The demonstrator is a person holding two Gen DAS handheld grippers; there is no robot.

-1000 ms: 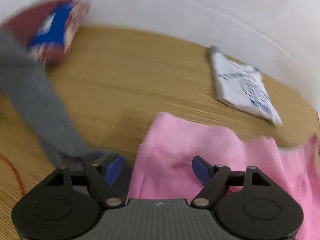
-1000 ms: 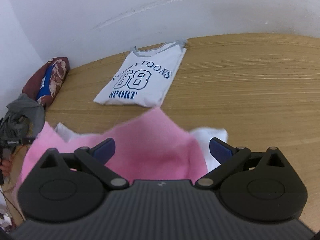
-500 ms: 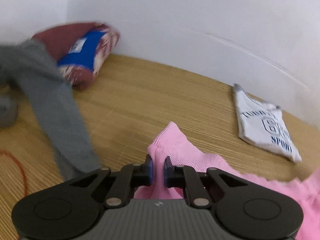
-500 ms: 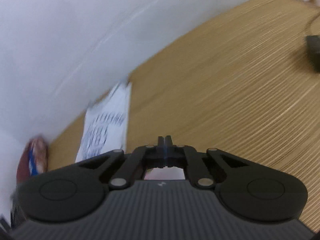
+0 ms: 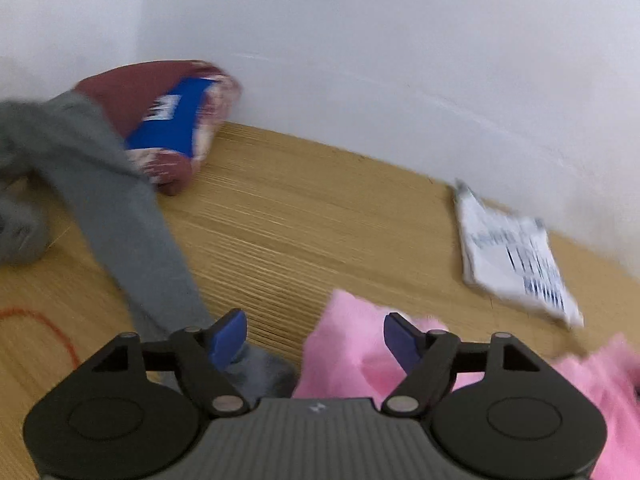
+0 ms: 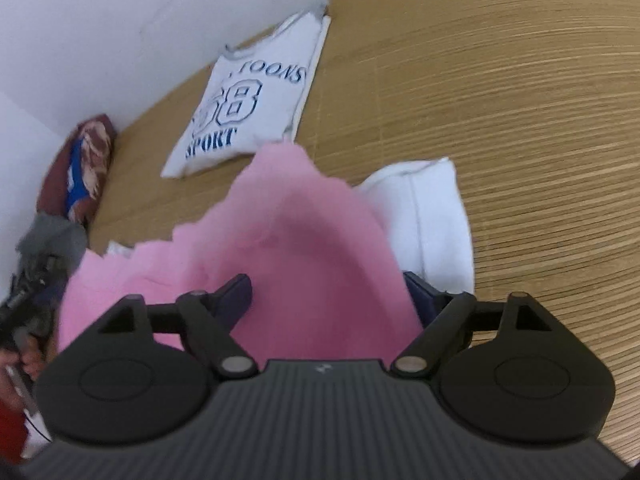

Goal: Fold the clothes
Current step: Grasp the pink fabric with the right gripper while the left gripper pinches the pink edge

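— Where's the pink garment [image 6: 304, 248]?
— Heaped on the wooden table [image 6: 500, 120], just this side of the folded white T-shirt [image 6: 248, 100]; its near part is hidden under the right gripper [image 6: 326, 294], whose jaws have just opened wide, pink cloth loose between them.
— And the left gripper [image 5: 316, 336]?
— Jaws also just reopened, gripping nothing; pink cloth at one finger, blurred grey garment [image 5: 120, 216] beside the other; bare table beyond.

Wooden table in a white-walled corner

A light wooden table [image 6: 520, 128] with fine straight grain meets a plain white wall [image 5: 360, 40]; two wall faces join at a corner on the left. Even, soft light.
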